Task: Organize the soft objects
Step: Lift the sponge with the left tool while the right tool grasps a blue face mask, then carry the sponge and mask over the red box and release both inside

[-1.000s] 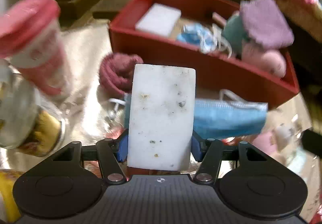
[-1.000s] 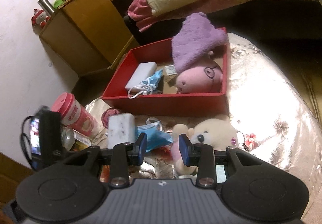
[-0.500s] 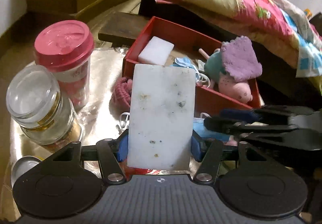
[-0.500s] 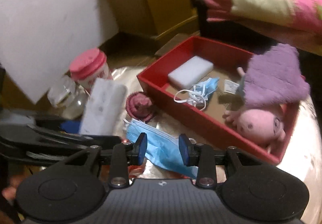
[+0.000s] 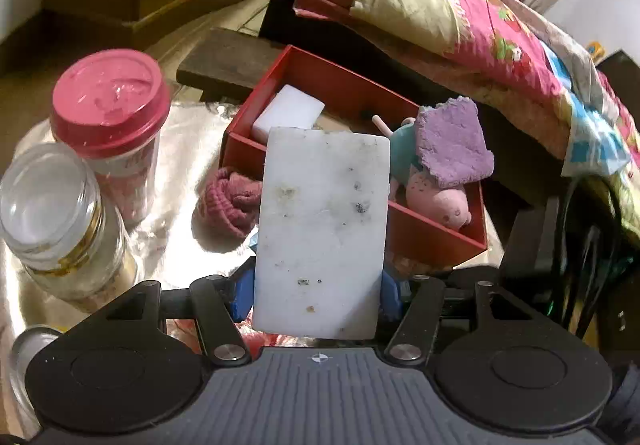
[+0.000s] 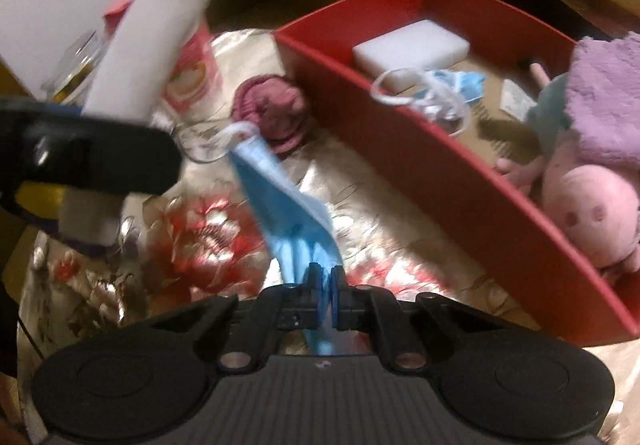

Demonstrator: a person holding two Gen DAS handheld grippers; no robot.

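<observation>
Blue mask [image 6: 286, 213] had been lying loose by the red box [image 6: 460, 181]; half a second on, our right gripper [image 6: 325, 277] had pinched it shut. Our left gripper [image 5: 318, 295] still clamped the white sponge [image 5: 322, 229] above the table's middle, both box-bound.

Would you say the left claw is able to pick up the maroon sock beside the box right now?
Probably not: the left claw is already shut on a sponge, so it has no free grip. The sock itself lies uncovered on the table.
</observation>
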